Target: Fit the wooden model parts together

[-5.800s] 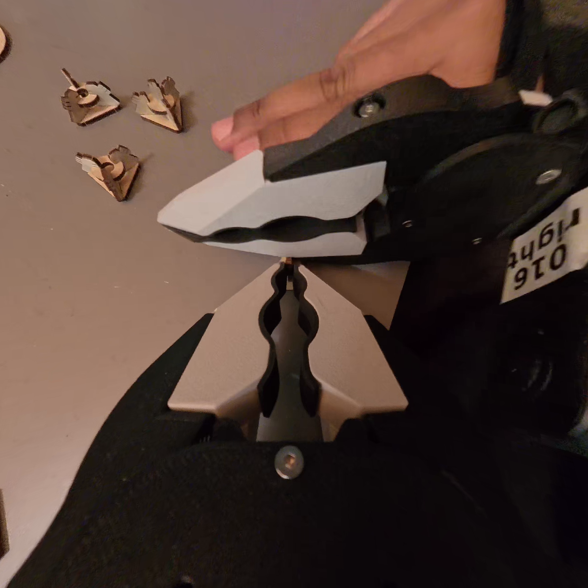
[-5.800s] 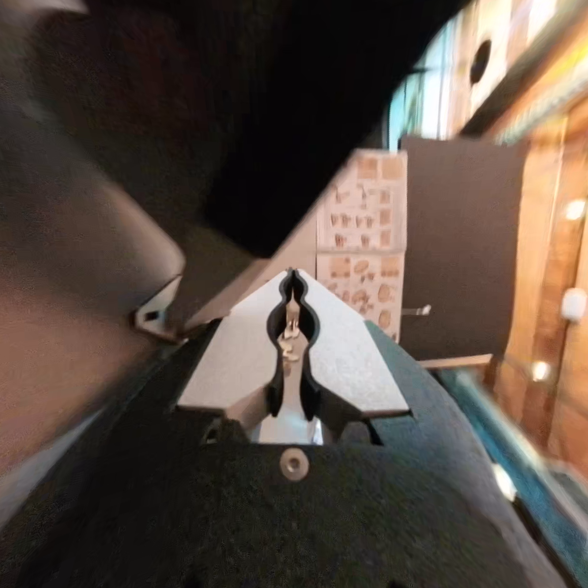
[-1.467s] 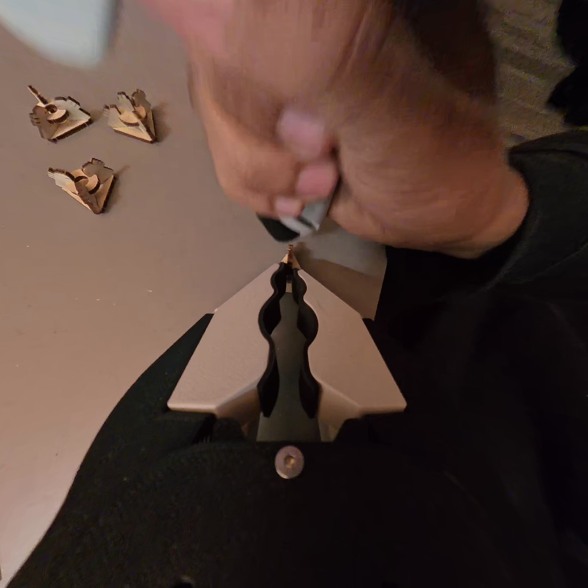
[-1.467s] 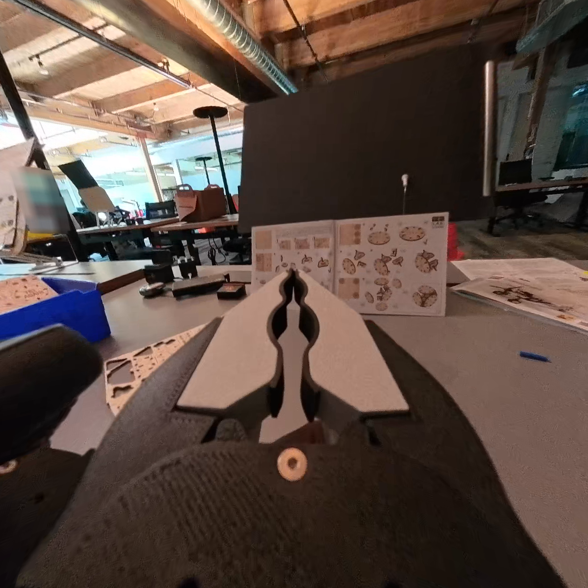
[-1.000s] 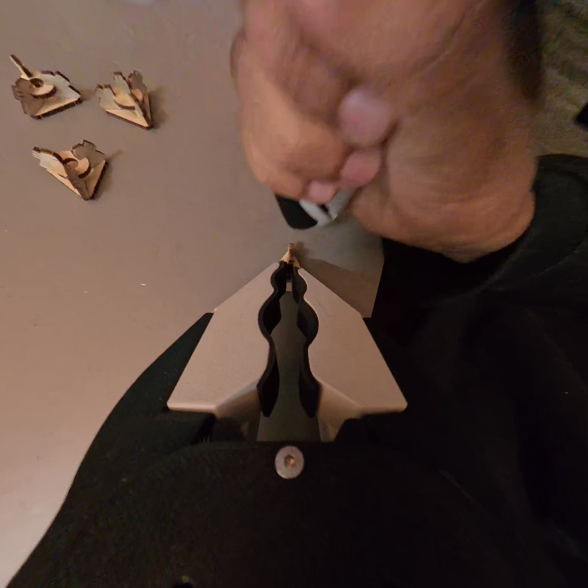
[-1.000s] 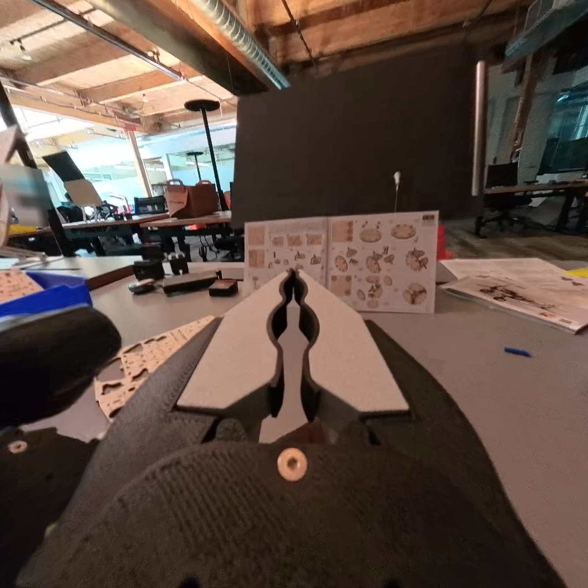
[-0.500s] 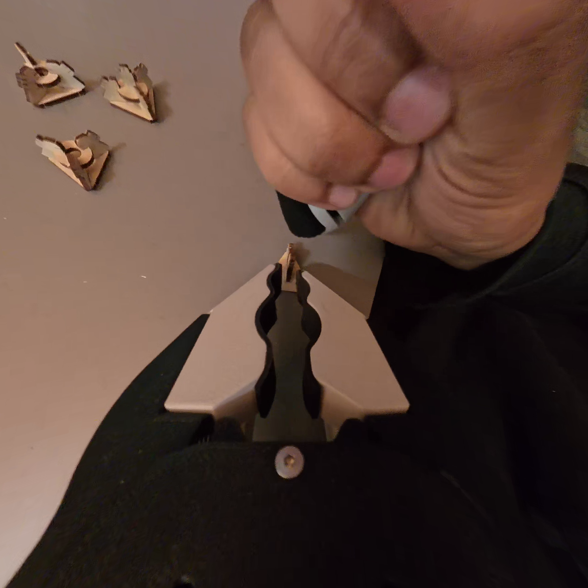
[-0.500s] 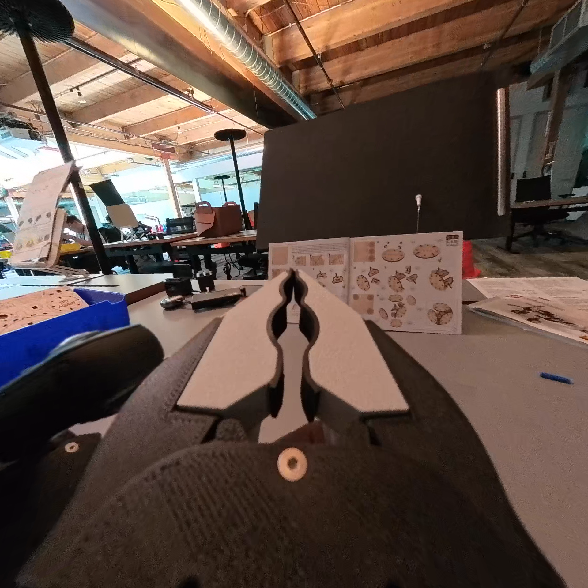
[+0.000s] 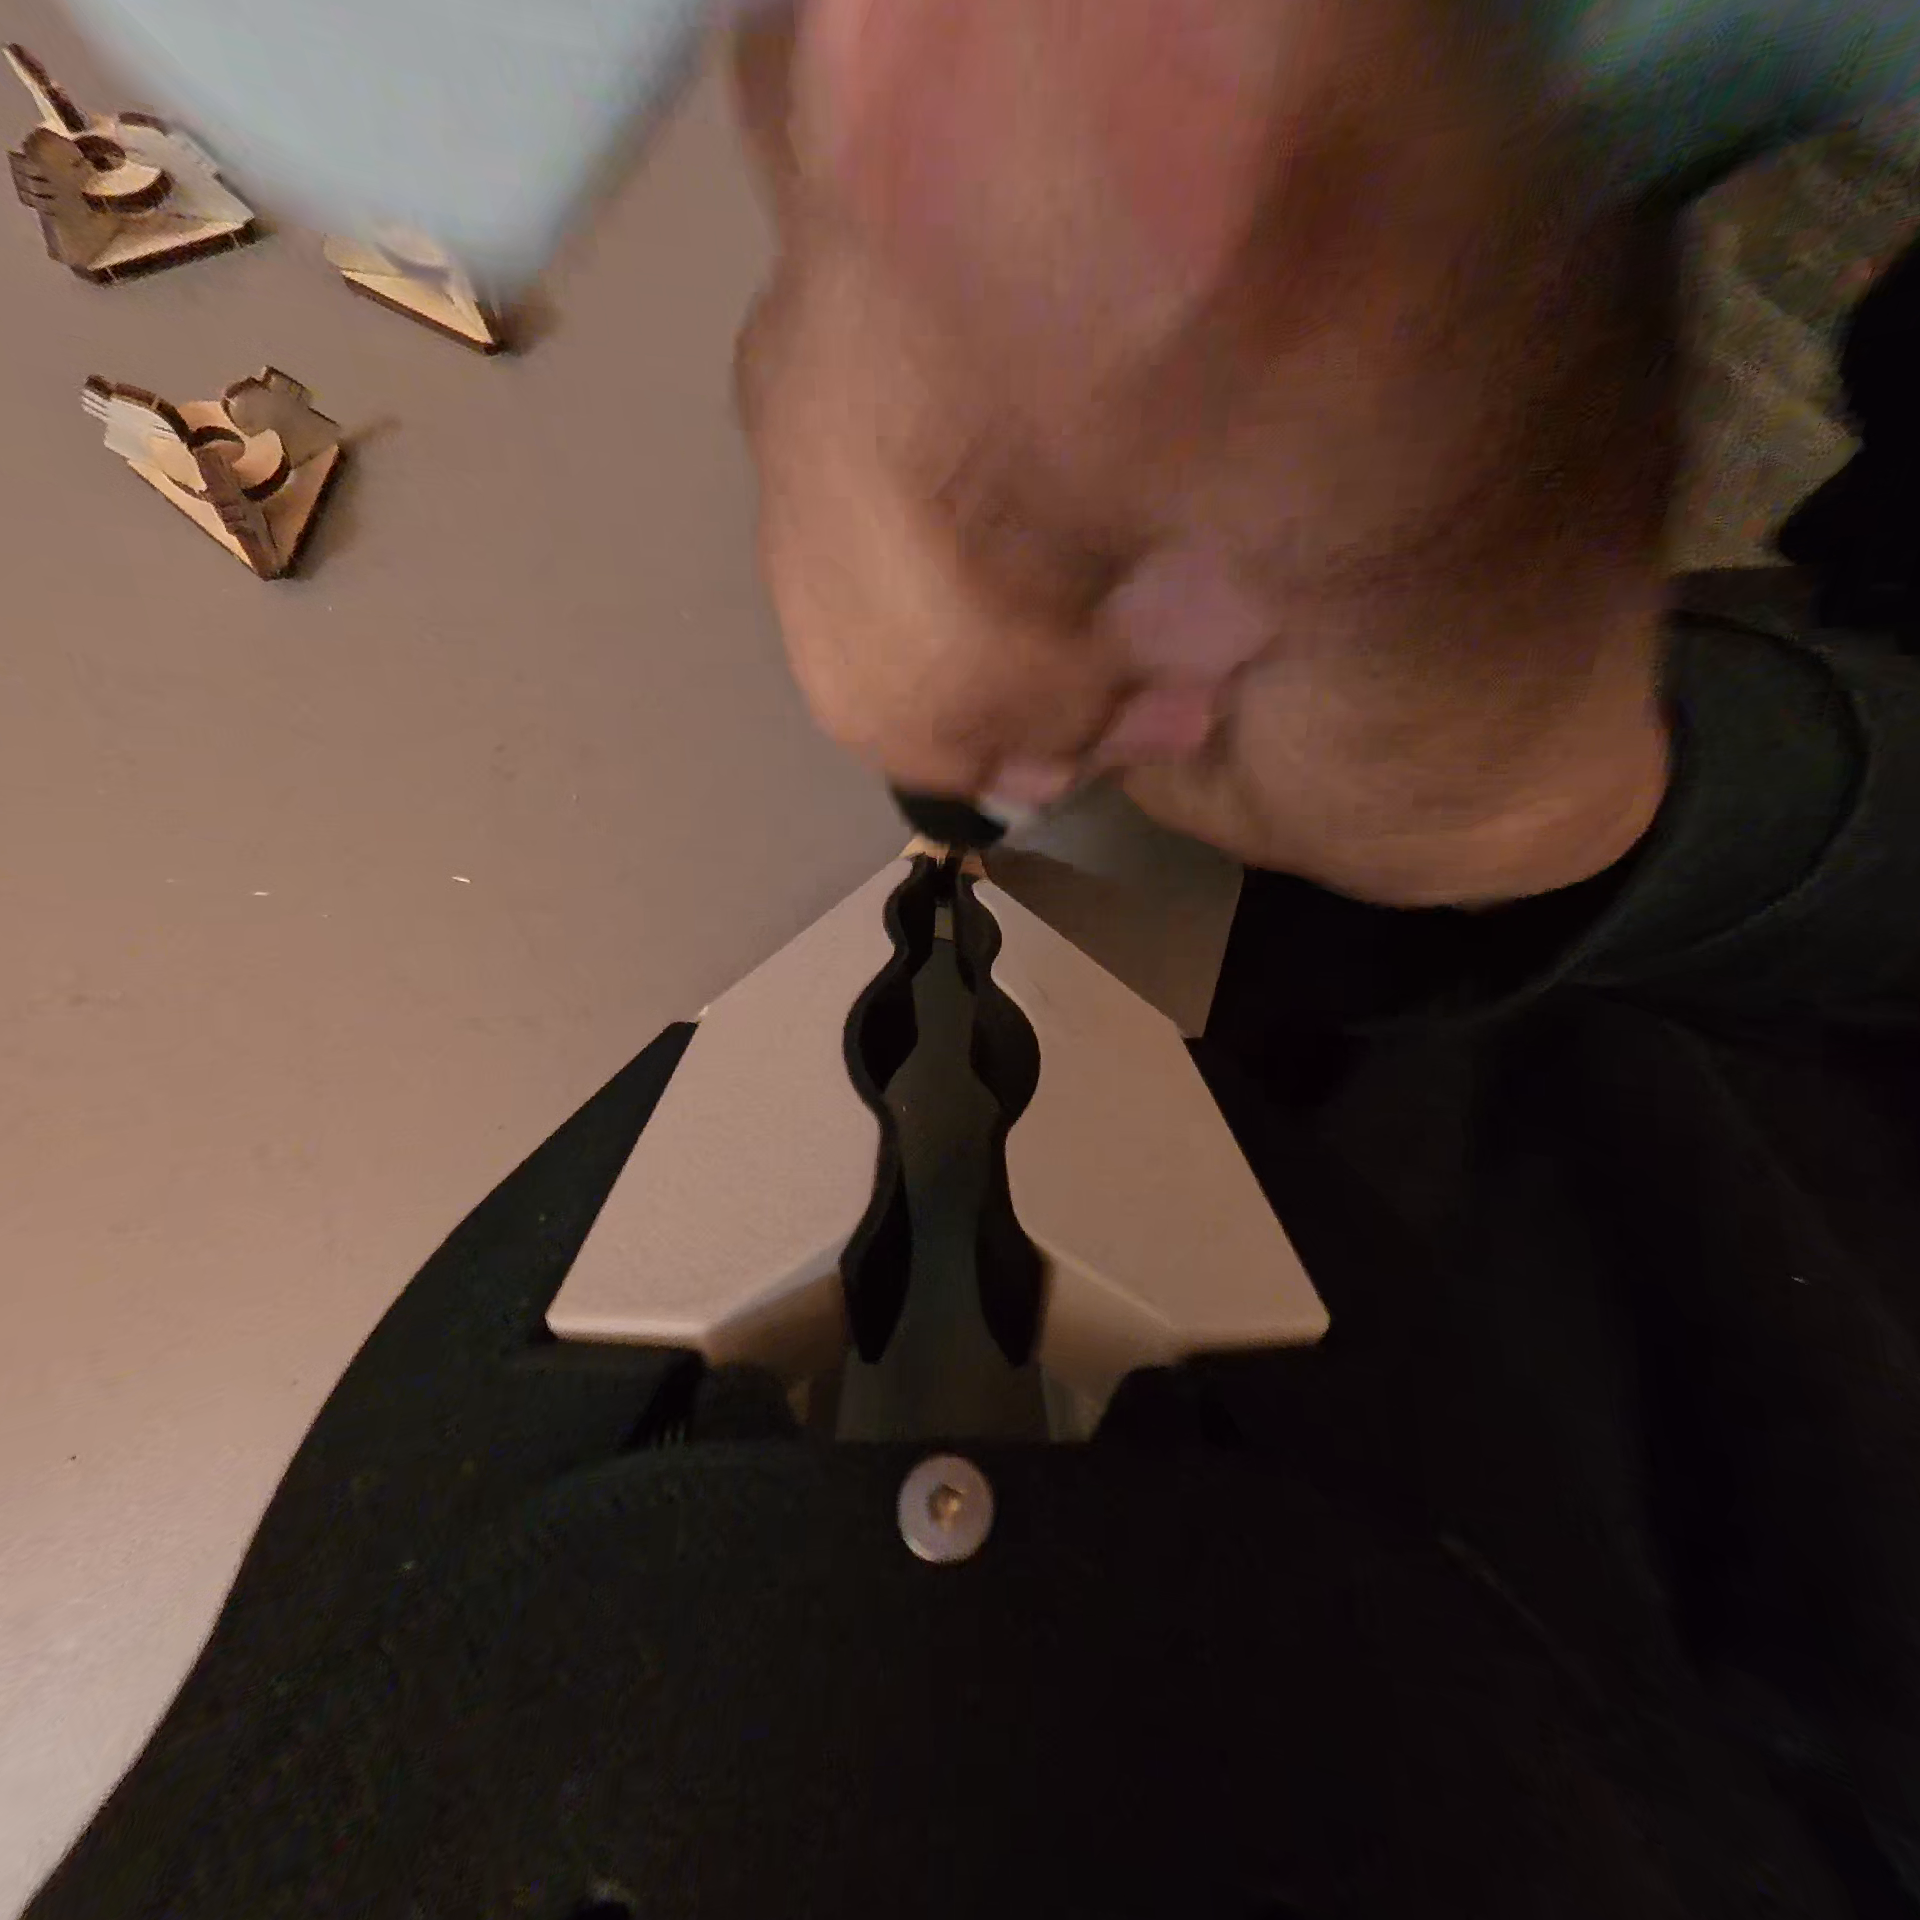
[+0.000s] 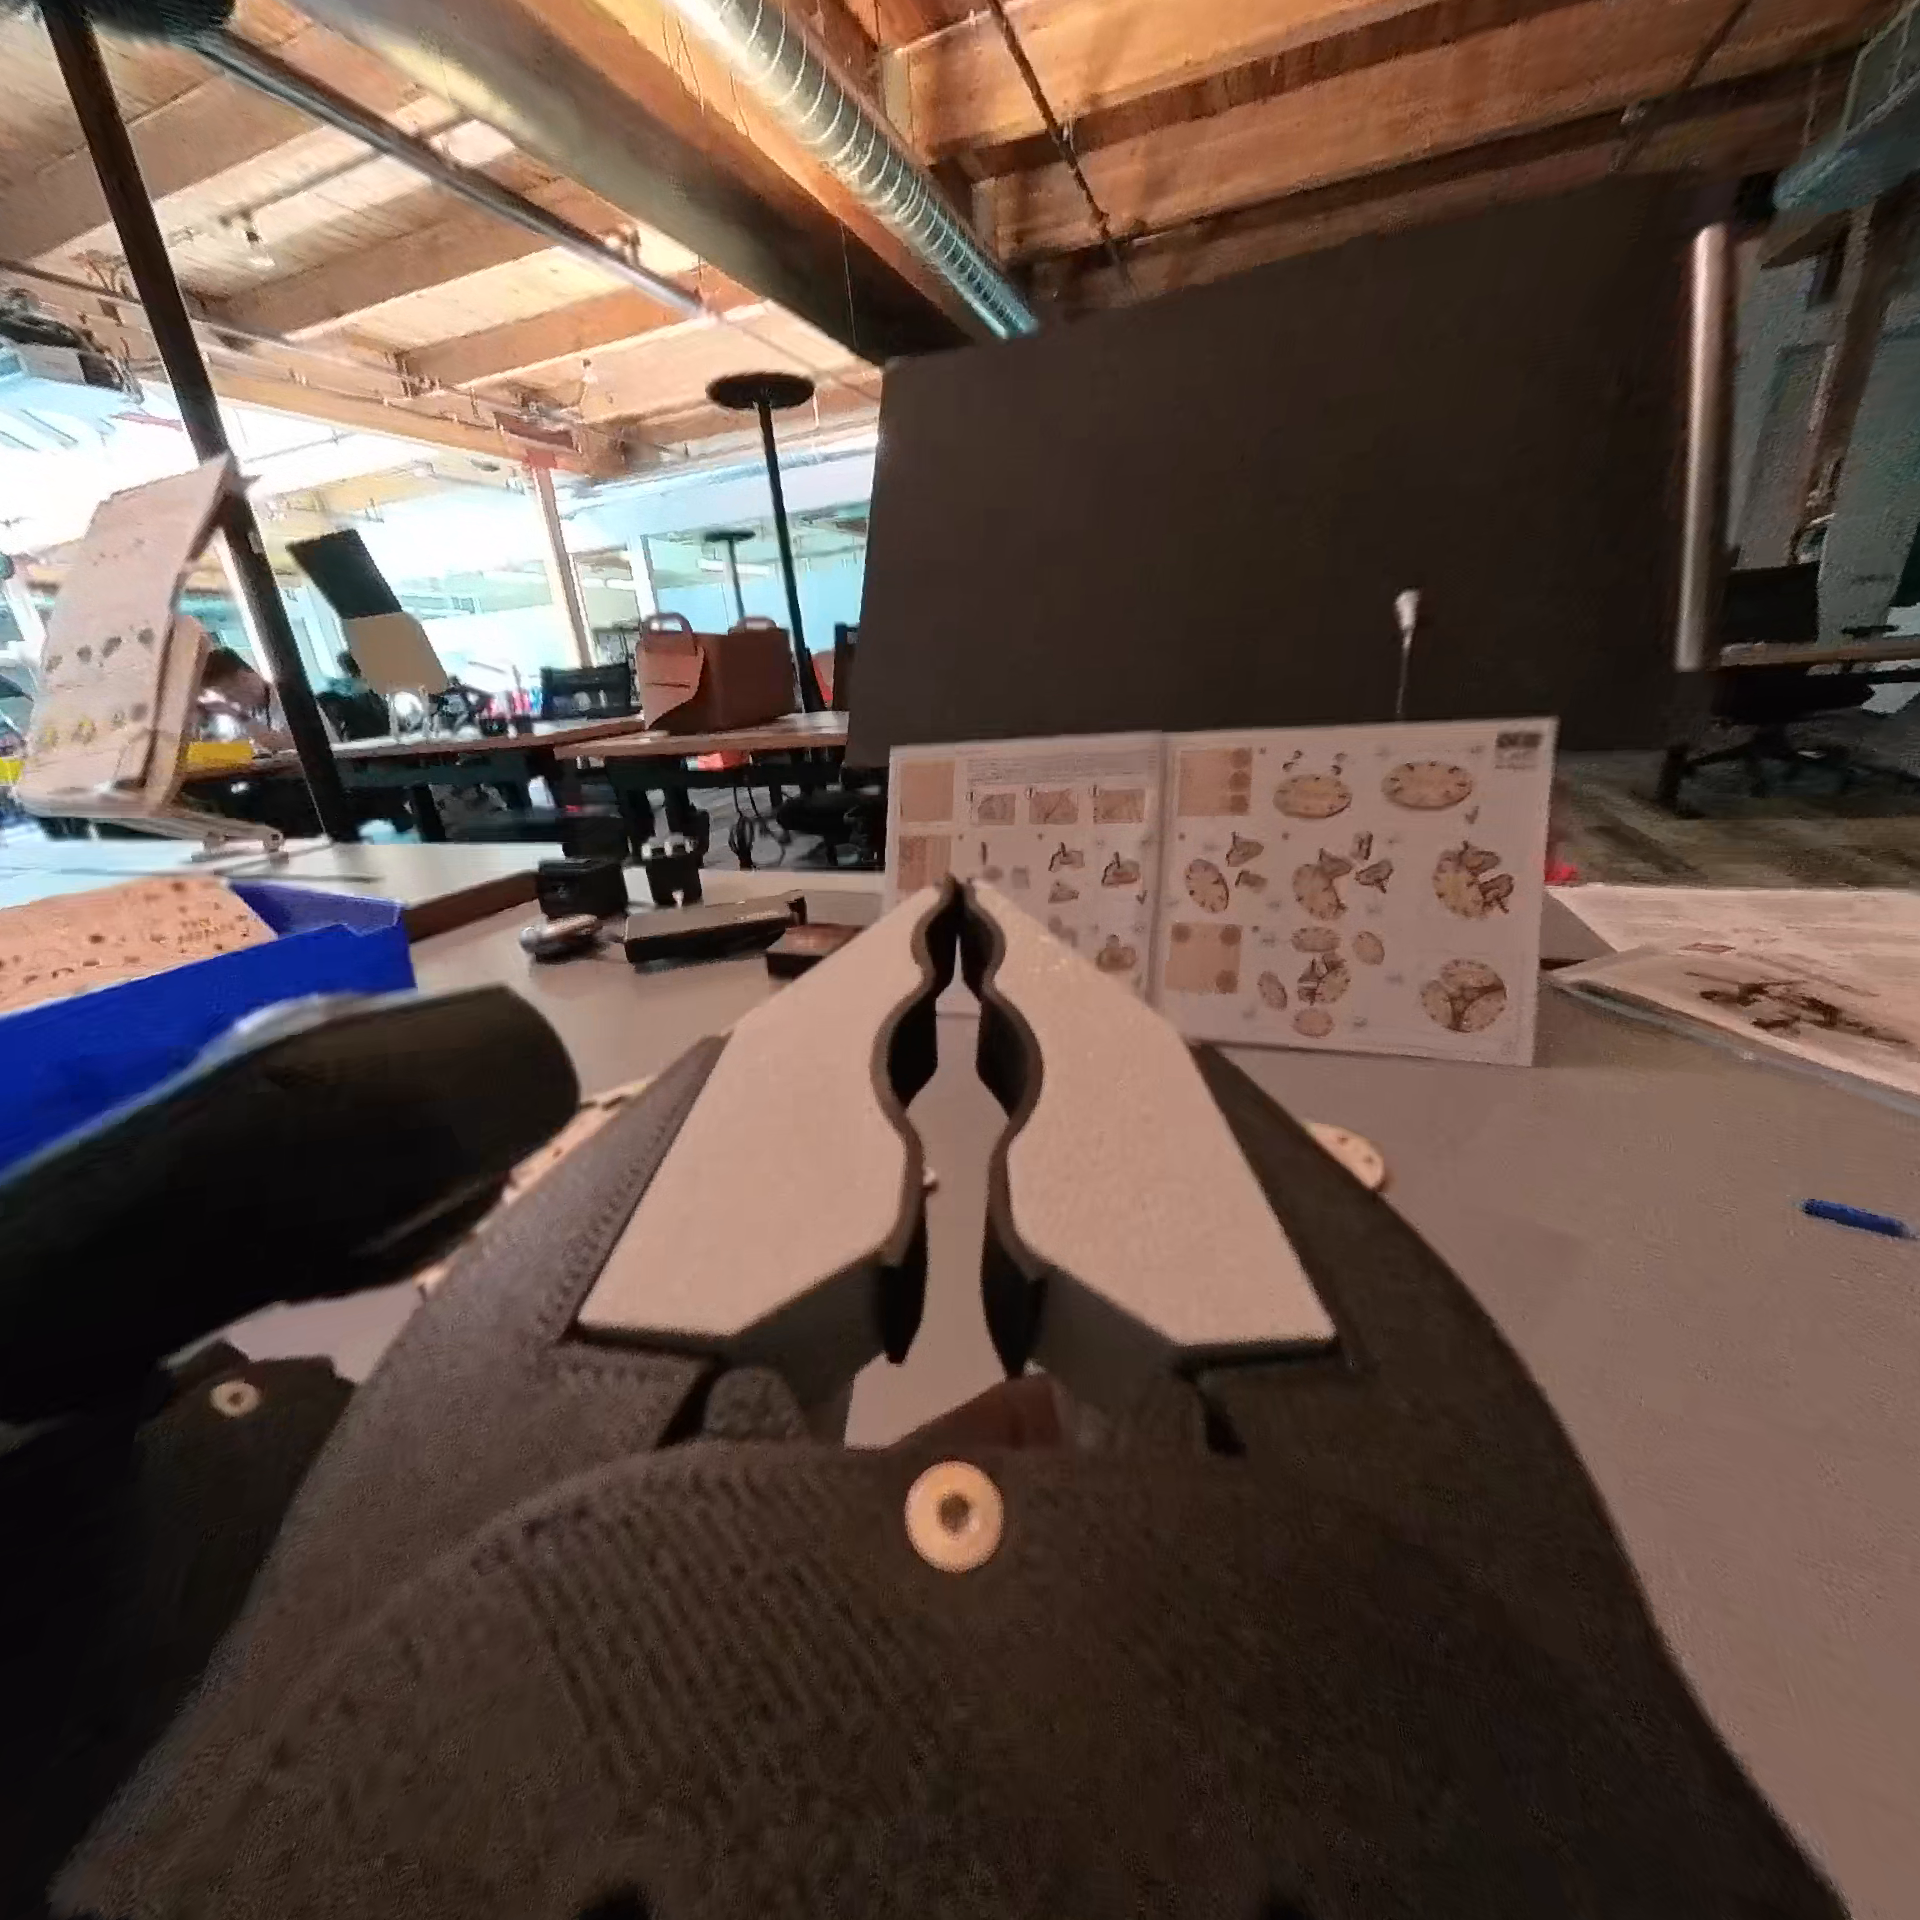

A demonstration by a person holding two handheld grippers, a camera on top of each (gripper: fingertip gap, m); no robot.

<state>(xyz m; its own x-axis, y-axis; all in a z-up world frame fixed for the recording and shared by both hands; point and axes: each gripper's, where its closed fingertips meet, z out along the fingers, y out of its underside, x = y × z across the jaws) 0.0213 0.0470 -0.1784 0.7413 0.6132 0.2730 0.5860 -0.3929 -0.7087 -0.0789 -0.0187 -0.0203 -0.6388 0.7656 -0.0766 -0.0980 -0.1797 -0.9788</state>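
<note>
both tongs (image 9: 940,868) (image 10: 961,888) closed, fist (image 9: 1195,436) above

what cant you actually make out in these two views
- Left wrist view: the hand is motion-blurred; what it pinches above the left gripper is unclear.
- Same view: a pale blur hides part of one wooden piece.
- Right wrist view: the open booklet drawings are too small to make out.
- Blue bin: cut off by the left edge.

Count, left wrist view: 3 small wooden assemblies (image 9: 223,468) on the bench (image 9: 416,831), one partly behind a blurred pale shape; 1 hand (image 9: 1195,468). Right wrist view: 1 open booklet (image 10: 1216,883), 1 blue bin (image 10: 208,997), 1 blue stick (image 10: 1855,1218), 1 brown box (image 10: 717,681).
</note>
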